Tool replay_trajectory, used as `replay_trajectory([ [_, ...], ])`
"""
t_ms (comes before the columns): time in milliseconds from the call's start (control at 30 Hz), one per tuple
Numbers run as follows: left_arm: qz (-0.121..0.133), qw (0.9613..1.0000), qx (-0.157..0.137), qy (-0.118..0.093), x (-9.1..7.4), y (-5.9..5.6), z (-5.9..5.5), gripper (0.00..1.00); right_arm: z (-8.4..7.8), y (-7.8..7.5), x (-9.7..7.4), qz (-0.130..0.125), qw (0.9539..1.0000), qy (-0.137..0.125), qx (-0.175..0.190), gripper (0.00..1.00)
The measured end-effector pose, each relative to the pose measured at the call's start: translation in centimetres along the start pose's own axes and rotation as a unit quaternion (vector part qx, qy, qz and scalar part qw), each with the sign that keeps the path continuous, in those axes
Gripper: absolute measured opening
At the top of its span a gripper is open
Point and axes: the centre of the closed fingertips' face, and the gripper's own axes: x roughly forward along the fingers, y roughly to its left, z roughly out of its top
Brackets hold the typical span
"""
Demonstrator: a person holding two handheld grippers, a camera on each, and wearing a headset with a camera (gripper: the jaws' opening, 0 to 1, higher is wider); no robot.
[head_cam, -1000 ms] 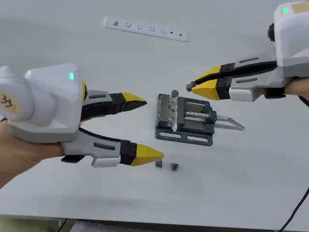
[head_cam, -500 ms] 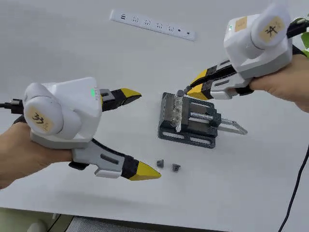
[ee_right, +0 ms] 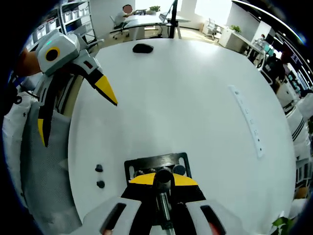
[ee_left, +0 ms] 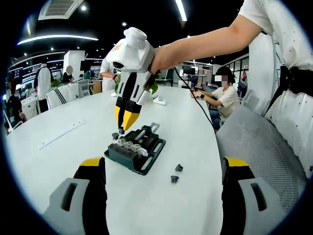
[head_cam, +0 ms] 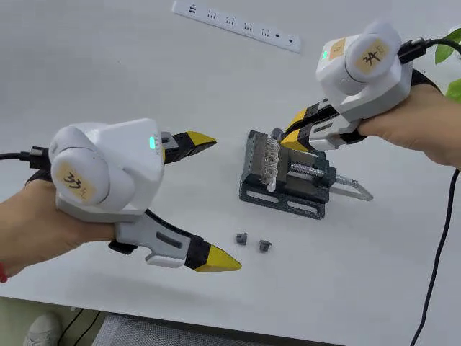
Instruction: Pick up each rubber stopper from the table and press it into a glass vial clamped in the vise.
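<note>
A black vise stands mid-table and clamps a row of glass vials. My right gripper is shut on a dark rubber stopper and hovers right over the far end of the vial row. Another dark round stopper sits at that end of the row. Two loose stoppers lie on the table in front of the vise. My left gripper hangs open and holds nothing, to the left of the vise. The left gripper view shows the vise and the right gripper above it.
A white power strip lies at the far side of the table. A black cable trails off the right edge. A dark mouse-like object rests far off. People sit at desks beyond the table.
My right gripper has come down and left with its stopper, from beside the vise to just over the vial row. The left gripper stayed open and drifted slightly; the head camera shifted.
</note>
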Motion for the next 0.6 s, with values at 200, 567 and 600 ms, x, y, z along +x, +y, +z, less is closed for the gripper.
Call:
replay_trajectory([
  [200, 0.0, 1.0, -0.004, -0.005, 0.0, 0.2, 0.0, 0.99, -0.1, 0.1, 0.4, 0.002, 0.9998, 0.012, 0.014, 0.06],
  [567, -0.003, 0.9998, -0.012, -0.013, 0.3, 0.3, -0.2, 0.99, -0.7, -0.2, 1.3, 0.01, 0.9988, 0.029, 0.038, 0.06],
  [600, -0.004, 0.9998, -0.013, -0.013, 0.3, 0.2, -0.2, 0.99, -0.7, -0.2, 1.4, 0.009, 0.9988, 0.03, 0.039, 0.06],
])
